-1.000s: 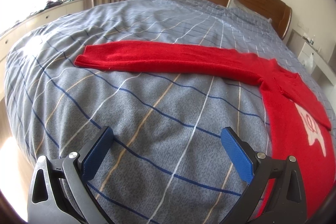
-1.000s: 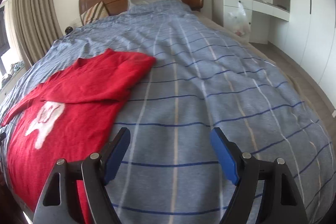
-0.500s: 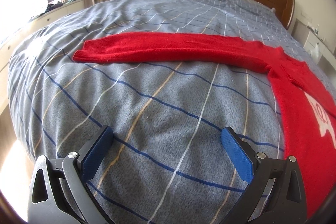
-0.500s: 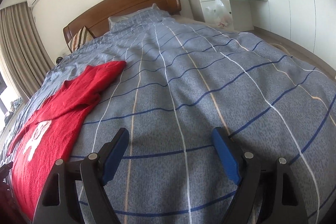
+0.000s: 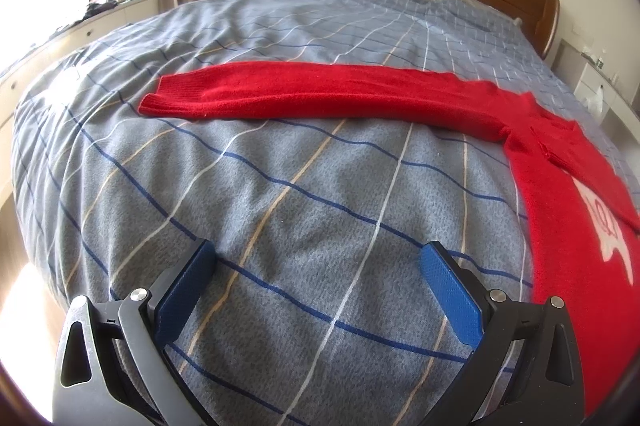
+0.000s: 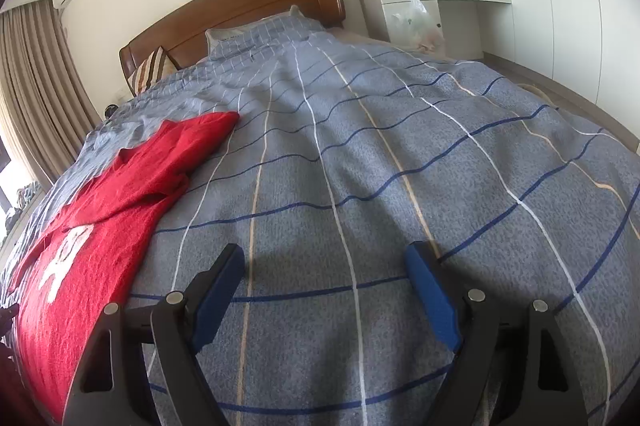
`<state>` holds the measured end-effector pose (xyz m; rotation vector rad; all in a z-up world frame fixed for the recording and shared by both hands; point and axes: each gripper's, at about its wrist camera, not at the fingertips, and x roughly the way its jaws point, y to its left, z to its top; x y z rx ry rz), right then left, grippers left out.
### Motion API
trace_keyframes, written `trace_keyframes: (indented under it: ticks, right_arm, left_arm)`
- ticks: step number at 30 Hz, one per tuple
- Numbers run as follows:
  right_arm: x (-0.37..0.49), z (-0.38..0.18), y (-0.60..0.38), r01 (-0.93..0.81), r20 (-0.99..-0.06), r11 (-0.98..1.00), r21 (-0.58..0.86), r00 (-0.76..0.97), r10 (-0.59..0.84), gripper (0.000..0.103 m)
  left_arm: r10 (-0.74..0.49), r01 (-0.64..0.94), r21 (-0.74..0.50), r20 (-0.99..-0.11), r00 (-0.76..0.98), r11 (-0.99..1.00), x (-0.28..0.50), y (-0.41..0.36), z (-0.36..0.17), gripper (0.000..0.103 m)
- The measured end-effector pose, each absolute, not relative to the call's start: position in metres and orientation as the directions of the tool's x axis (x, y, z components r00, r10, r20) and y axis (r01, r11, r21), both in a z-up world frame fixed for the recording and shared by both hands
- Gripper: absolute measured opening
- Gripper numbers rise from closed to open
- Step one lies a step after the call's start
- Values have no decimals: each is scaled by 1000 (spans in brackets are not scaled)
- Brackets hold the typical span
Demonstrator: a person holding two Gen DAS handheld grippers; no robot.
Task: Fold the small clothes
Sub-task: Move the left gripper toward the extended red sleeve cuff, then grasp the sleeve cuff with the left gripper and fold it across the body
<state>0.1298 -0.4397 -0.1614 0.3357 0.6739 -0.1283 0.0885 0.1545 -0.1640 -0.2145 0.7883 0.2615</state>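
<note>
**— What's different?**

Nearly nothing on the left side. Compared with a second ago, the left gripper (image 5: 316, 280) hangs over the same bare patch of quilt (image 5: 280, 194), its blue pads well apart with nothing between them. The right gripper (image 6: 326, 286) is the one that has shifted: a second ago its view held the sweater (image 6: 100, 226) broadly at left, and now the view is rolled and sits lower over the quilt, with the sweater pushed out to the left edge. Its pads are spread wide too, and only checked cloth shows between them.

**— Where does the sweater lie?**

Flat on the bed. Going left to right in the left view: the cuff (image 5: 168, 102), then one long sleeve (image 5: 320, 94) stretched straight across the quilt, then the body with its white motif (image 5: 608, 230) at the far right (partly cut off by the frame edge). In the right view the other sleeve appears already turned in over the chest, its end pointing toward the headboard (image 6: 240, 14).

**— So what does that mean for the fold?**

Neither gripper touches the sweater, so no fold is under way. My guess is the outstretched sleeve is next, since it is the one part not yet folded in. The left gripper is near it but short of the cuff; the right gripper sits beside the body, over empty quilt.
</note>
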Motion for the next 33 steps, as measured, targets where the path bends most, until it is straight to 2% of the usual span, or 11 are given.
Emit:
trace_keyframes:
  ticks: [9, 14, 17, 22, 24, 29, 30, 31, 32, 33]
  right_arm:
    - [130, -161, -439, 223, -630, 939, 263, 776, -8, 83]
    - [130, -162, -439, 223, -631, 940, 259, 776, -11, 83]
    - [131, -162, -438, 223, -631, 942, 252, 775, -14, 83]
    - [131, -163, -436, 224, -633, 946, 233, 774, -28, 84]
    - [131, -164, -436, 225, -633, 947, 229, 773, -31, 84]
    - [131, -163, -436, 225, -633, 948, 225, 773, -34, 84]
    - [131, -163, -436, 226, -633, 948, 223, 773, -35, 84]
    - [131, -163, -436, 226, -633, 948, 223, 773, -35, 84]
    - [131, -163, -436, 226, -633, 948, 222, 773, -36, 84]
    - [131, -163, -436, 227, -633, 949, 221, 773, -37, 84]
  left_arm:
    - [69, -338, -219, -740, 668, 915, 96, 202, -140, 102]
    - [39, -401, -345, -715, 698, 848, 111, 278, -108, 102]
    - [-5, -445, -418, -734, 679, 792, 131, 328, -100, 102]
    - [9, -483, -331, -818, 575, 811, 170, 359, -121, 99]
    - [15, -496, -302, -843, 537, 814, 182, 364, -133, 84]
    - [40, -469, -216, -877, 478, 856, 209, 349, -153, 70]
    - [55, -457, -186, -883, 466, 870, 212, 343, -156, 49]
    - [74, -445, -155, -887, 456, 882, 216, 339, -157, 34]
    - [94, -441, -126, -892, 443, 888, 218, 336, -155, 6]
    - [107, -449, -113, -893, 436, 886, 219, 333, -150, 5]
